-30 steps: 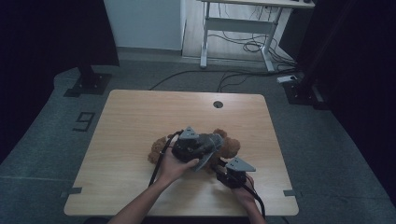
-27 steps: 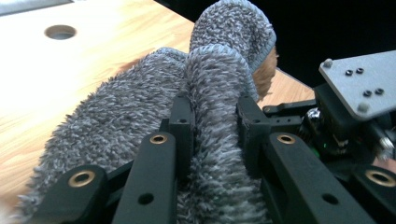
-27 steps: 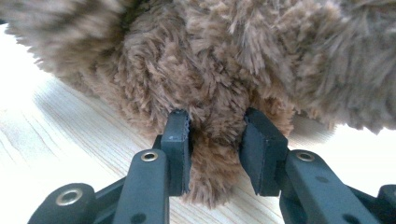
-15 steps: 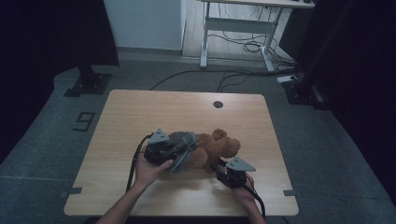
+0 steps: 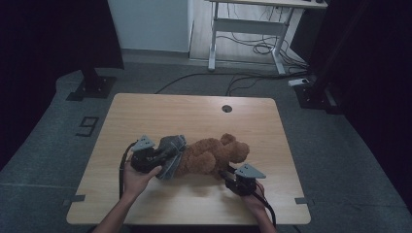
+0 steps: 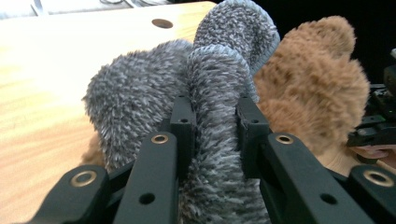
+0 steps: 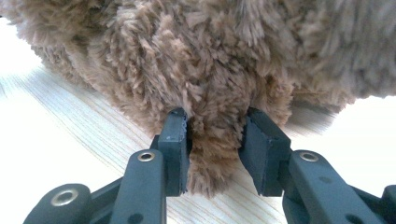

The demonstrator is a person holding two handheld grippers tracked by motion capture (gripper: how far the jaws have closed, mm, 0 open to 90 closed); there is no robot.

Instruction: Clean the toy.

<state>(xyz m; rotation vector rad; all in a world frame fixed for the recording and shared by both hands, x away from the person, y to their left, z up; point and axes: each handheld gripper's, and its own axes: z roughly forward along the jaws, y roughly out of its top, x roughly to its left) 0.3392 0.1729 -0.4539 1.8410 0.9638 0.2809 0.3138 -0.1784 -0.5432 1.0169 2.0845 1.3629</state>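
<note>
Both forearms reach in low; left gripper (image 5: 163,158) fingers clamped, right gripper (image 5: 229,174) fingers just easing apart.

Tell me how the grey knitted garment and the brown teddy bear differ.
The grey garment is grey, with short fuzz; the teddy bear is brown and shaggier. The left gripper clamps the garment; the right gripper has the bear's fur between its jaws. Both are soft and lie on the table.
</note>
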